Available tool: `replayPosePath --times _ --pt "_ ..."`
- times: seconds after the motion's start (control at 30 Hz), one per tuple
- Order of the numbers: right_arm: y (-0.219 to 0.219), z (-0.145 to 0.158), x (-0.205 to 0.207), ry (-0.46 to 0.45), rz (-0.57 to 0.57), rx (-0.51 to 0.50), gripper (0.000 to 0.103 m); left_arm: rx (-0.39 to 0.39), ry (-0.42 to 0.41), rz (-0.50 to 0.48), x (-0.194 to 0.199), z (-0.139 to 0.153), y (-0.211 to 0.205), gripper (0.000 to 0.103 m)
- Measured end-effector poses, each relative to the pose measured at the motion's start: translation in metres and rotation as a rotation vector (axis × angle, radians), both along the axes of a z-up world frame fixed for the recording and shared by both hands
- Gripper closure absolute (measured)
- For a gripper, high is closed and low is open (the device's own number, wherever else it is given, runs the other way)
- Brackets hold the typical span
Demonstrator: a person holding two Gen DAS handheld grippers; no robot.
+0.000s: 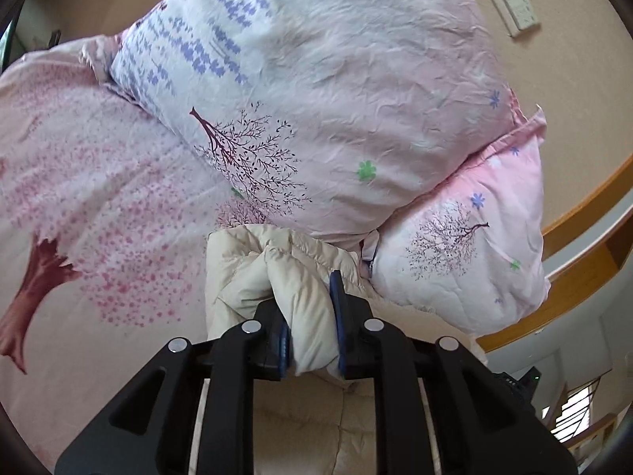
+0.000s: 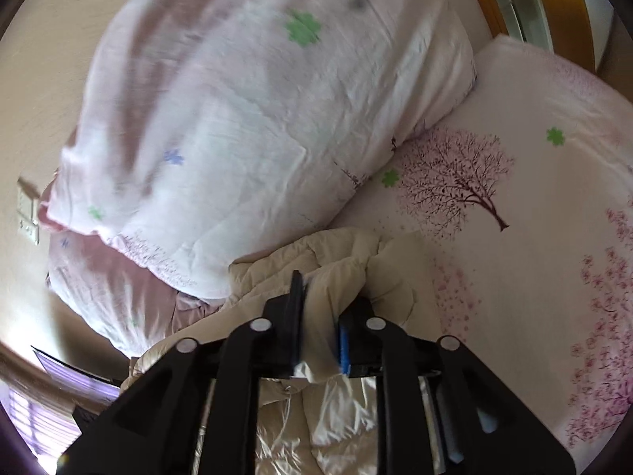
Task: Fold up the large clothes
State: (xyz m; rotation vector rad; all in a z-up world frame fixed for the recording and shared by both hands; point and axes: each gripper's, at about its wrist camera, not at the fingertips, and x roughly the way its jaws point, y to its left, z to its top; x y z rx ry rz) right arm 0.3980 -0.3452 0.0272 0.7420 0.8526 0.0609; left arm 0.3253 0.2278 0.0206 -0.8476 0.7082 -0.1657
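cream quilted puffer jacket (image 1: 273, 277) lies bunched at lower centre of both views (image 2: 356, 261), its shiny lining showing in the right wrist view.

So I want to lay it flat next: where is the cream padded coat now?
The cream padded coat is low in both wrist views, bunched on the pink bedsheet below the stacked pillows.

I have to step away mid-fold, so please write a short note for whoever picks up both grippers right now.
Left gripper: shut on a bunched fold of the cream puffer jacket.
Right gripper: jacket fabric sits between its jaws; grip unclear.
The jacket lies on the pink tree-print bedsheet, up against the stacked pillows.
Done: both ends gathered.
Left: lay the fold flat, smooth it, finish folding.
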Motion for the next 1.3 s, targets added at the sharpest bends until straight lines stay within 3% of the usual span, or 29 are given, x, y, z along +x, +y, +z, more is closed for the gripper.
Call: replayPosePath --times 0.07,0.13,0.23,0.3,0.4,0.47,0.5,0.57,0.67,0.77,0.87,0.97,1.13,1.23,1.3 --pt "-0.001 -0.004 0.005 0.008 -0.010 0.020 0.058 -0.017 0.007 -0.001 0.005 -0.004 0.000 0.078" --pt "-0.003 -0.009 0.013 0.028 -0.024 0.055 0.044 -0.046 0.017 0.000 0.011 -0.008 0.003 0.066" --pt "-0.004 -0.008 0.018 0.023 -0.034 0.052 0.038 -0.101 0.025 0.017 0.017 -0.012 0.009 0.043" --pt "-0.003 0.005 0.013 -0.024 -0.042 -0.002 0.035 -0.144 0.008 0.043 0.016 -0.010 0.018 0.034" --pt "0.004 0.033 -0.004 -0.134 -0.048 -0.136 0.030 -0.125 -0.052 0.082 0.005 0.007 0.028 0.030" --pt "0.016 0.048 -0.015 -0.197 0.008 -0.201 0.035 -0.015 -0.069 0.063 -0.002 0.023 0.018 0.030" --pt "0.034 0.054 -0.021 -0.227 0.098 -0.240 0.040 0.052 -0.074 0.042 -0.005 0.029 0.008 0.030" --pt "0.064 0.056 -0.025 -0.240 0.245 -0.286 0.058 0.233 -0.104 -0.042 -0.014 0.042 -0.028 0.030" --pt "0.124 0.044 -0.030 -0.191 0.497 -0.354 0.075 0.459 -0.155 -0.195 -0.024 0.048 -0.093 0.030" --pt "0.161 0.026 -0.024 -0.096 0.576 -0.467 0.078 0.614 -0.126 -0.318 -0.019 0.042 -0.142 0.029" --pt "0.160 0.013 0.002 0.014 0.469 -0.533 0.079 0.660 -0.031 -0.311 0.005 0.032 -0.155 0.030" --pt "0.140 0.003 0.030 0.119 0.383 -0.537 0.078 0.622 0.097 -0.257 0.034 0.018 -0.141 0.030" --pt "0.102 -0.040 0.063 0.360 0.323 -0.442 0.086 0.580 0.231 -0.184 0.062 0.000 -0.117 0.033" --pt "0.090 -0.046 0.065 0.382 0.302 -0.370 0.088 0.561 0.268 -0.168 0.070 -0.005 -0.111 0.035" --pt "0.089 -0.031 0.048 0.304 0.311 -0.389 0.083 0.540 0.245 -0.179 0.061 0.001 -0.108 0.035"
